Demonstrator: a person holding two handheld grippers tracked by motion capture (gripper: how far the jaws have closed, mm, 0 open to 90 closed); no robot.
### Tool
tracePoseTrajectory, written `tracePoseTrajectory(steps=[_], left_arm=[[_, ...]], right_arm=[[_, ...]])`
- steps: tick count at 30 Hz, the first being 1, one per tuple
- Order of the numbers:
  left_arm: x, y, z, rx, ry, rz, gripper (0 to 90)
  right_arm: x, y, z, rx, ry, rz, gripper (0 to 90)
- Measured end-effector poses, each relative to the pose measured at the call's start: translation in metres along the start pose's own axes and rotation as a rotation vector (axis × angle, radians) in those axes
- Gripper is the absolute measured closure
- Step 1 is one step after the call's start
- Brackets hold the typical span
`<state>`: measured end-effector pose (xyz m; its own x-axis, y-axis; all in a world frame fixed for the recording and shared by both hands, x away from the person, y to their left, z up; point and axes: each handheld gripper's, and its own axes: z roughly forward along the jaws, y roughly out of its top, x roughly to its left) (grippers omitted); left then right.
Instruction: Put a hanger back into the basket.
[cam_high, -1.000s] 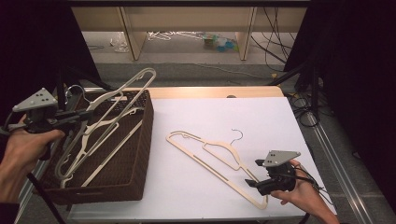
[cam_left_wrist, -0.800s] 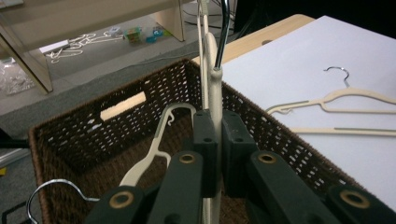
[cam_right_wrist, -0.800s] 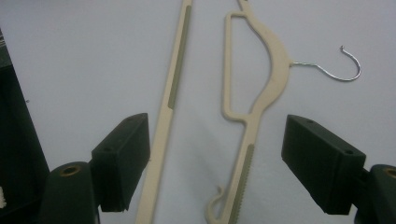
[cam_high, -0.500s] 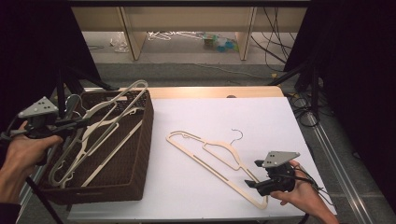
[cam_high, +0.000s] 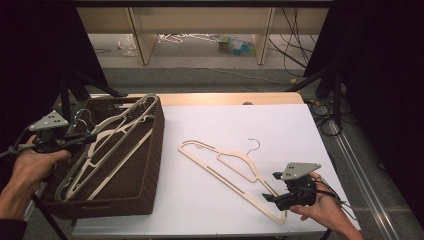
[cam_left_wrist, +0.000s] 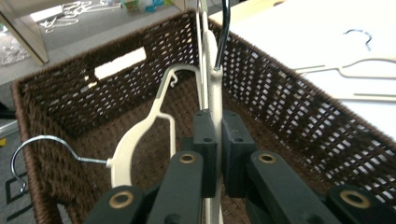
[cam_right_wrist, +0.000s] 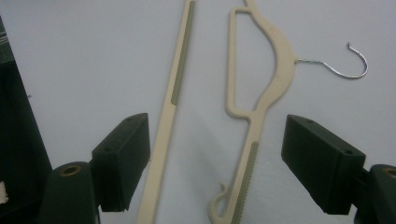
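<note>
White table surface (cam_high: 225, 125) spans the high view, with a brown wicker basket (cam_high: 142, 185) at its 9 o'clock edge and a cream hanger (cam_high: 220, 165) lying flat toward 5 o'clock, its wire hook pointing to 12 o'clock. Left gripper (cam_left_wrist: 213, 140), over the basket's 9 o'clock rim, has its jaws pressed together on the neck of a second cream hanger (cam_left_wrist: 212, 88), which hangs partly inside the basket above another hanger (cam_left_wrist: 135, 140) resting there. Right gripper (cam_right_wrist: 215, 163), at 5 o'clock, has its jaws spread wide and empty, straddling the flat hanger's lower end.
</note>
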<state>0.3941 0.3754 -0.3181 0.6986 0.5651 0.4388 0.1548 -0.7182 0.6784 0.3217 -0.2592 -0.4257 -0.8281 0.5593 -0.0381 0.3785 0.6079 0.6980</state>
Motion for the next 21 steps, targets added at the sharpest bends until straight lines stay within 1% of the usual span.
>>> tracePoseTrajectory(steps=[1,2,3,4,5,7,8,9,10,11,12,13,14,15,16,17,18,19,20,21], left_arm=[[0.0,-0.001,0.0,0.021,-0.009,-0.003,85.8],[0.0,-0.002,0.001,0.026,-0.007,-0.011,85.8],[0.0,-0.003,0.002,0.033,-0.008,-0.01,85.8],[0.0,-0.005,0.003,0.037,-0.018,-0.004,85.8],[-0.004,-0.007,0.006,0.033,-0.022,-0.038,85.8],[-0.004,-0.008,0.007,0.026,-0.023,-0.036,85.8],[-0.006,-0.01,0.01,0.028,-0.031,-0.05,85.8],[-0.007,-0.01,0.012,0.035,-0.035,-0.052,85.8],[-0.037,-0.012,0.014,0.03,-0.051,-0.479,85.8],[-0.037,-0.012,0.014,0.03,-0.051,-0.479,85.8],[-0.036,-0.014,0.017,0.016,-0.057,-0.454,85.8],[-0.038,-0.015,0.02,0.016,-0.062,-0.467,85.8],[-0.038,-0.015,0.02,0.016,-0.062,-0.467,85.8],[-0.037,-0.017,0.023,0.027,-0.068,-0.445,85.8],[-0.037,-0.017,0.023,0.027,-0.068,-0.445,85.8],[-0.039,-0.017,0.025,0.026,-0.072,-0.468,85.8],[-0.04,-0.018,0.026,0.03,-0.073,-0.474,85.7],[-0.04,-0.018,0.028,0.034,-0.075,-0.471,85.7],[-0.041,-0.019,0.029,0.038,-0.075,-0.482,85.7],[-0.041,-0.019,0.031,0.037,-0.078,-0.481,85.7]], right_arm=[[0.0,0.0,0.0,0.0,0.0,0.0,24.6],[0.0,0.0,0.0,0.002,0.0,-0.001,24.6],[0.0,0.0,0.0,0.001,0.0,0.0,24.6],[-0.001,0.0,0.0,0.0,-0.001,-0.002,24.6],[-0.001,0.0,-0.001,0.014,0.006,-0.003,24.6],[-0.001,-0.001,0.0,0.008,0.002,-0.004,24.6],[-0.001,-0.001,0.0,0.017,0.008,-0.002,24.6],[-0.001,-0.001,0.0,0.017,0.007,-0.003,24.6],[-0.001,-0.001,0.0,0.016,0.006,-0.004,24.6],[-0.001,-0.001,0.0,0.017,0.006,-0.005,24.6],[-0.001,-0.001,0.0,0.017,0.006,-0.005,24.6],[-0.001,-0.001,-0.001,0.017,0.008,-0.004,24.6],[-0.001,-0.001,-0.001,0.017,0.008,-0.004,24.6],[-0.001,-0.001,0.0,0.017,0.006,-0.01,24.6],[-0.001,-0.001,0.0,0.017,0.006,-0.01,24.6],[-0.001,-0.001,0.0,0.017,0.008,-0.008,24.6],[-0.002,-0.001,0.001,0.022,0.009,-0.009,24.6],[-0.002,-0.001,0.001,0.022,0.009,-0.009,24.6],[-0.001,-0.002,0.001,0.02,0.006,-0.009,24.6],[-0.001,-0.002,0.002,0.008,-0.002,-0.011,24.6]])
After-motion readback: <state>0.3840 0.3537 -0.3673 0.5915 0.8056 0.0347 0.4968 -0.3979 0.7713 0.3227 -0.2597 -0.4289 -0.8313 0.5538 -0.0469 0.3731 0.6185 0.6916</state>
